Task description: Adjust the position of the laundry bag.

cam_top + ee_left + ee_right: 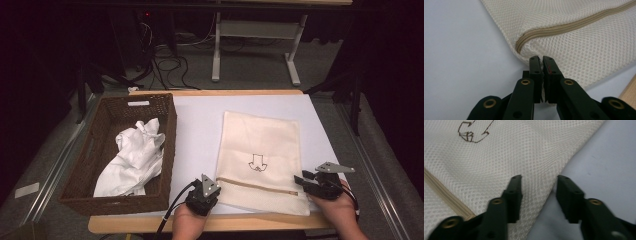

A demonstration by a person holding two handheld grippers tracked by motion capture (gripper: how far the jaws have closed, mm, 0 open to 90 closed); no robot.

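The mesh bag (260,162) lies flat on the white surface (200,125) right of the basket (100,150); the left tongs (541,58) pinch its near left corner; the right tongs (539,180), part open, straddle its right edge.

The right gripper (539,181) has its two black jaws apart, straddling the edge of a cream mesh bag (524,152) (one jaw over the mesh, the other over the pale tabletop (609,160)). A tan zipper (446,195) runs at lower left; a brown outline drawing (471,132) sits at the top.
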